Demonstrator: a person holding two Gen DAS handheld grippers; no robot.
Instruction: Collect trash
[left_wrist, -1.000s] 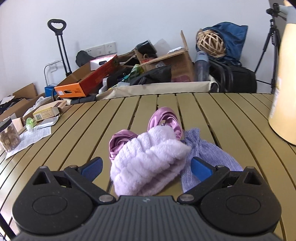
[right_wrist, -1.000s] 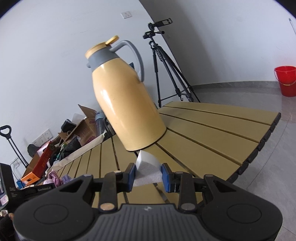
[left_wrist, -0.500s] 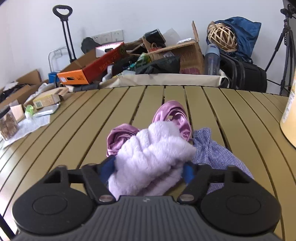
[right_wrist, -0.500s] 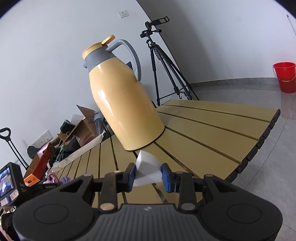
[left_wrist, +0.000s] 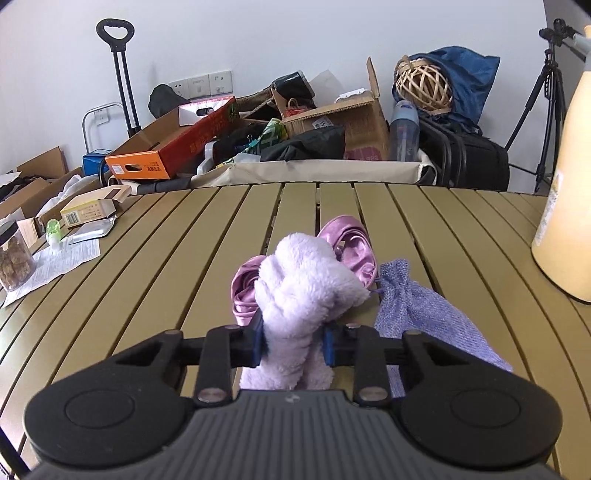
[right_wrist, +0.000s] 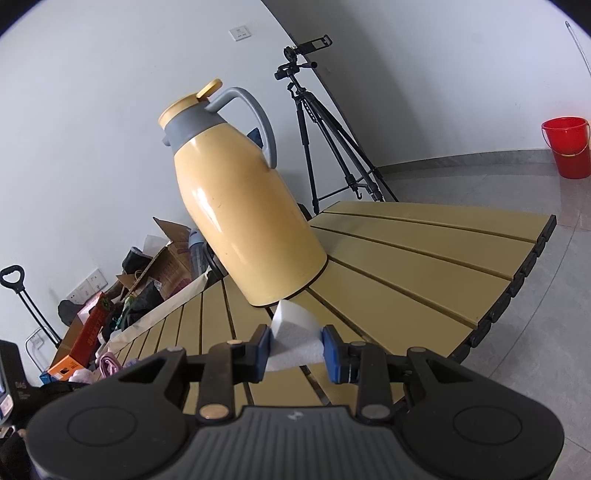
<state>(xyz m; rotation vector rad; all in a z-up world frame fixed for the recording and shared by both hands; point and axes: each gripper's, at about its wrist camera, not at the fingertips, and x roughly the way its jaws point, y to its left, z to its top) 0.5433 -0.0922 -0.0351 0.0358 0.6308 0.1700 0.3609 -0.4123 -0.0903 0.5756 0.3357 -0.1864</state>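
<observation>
Trash first: the fluffy lilac fleece cloth (left_wrist: 306, 284), low in the frame's centre, is now pinched in my left hand-held gripper (left_wrist: 293, 341), which stood wide around it a second ago. My right hand-held gripper (right_wrist: 295, 349) still clamps the white foam block (right_wrist: 293, 338). I judge both pieces are ready to lift off the slatted olive counter (left_wrist: 166, 258).

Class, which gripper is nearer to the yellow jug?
Right. The right gripper, shut on a white block, sits just before the jug; the left gripper, holding fleece, is well off to the jug's side.
</observation>
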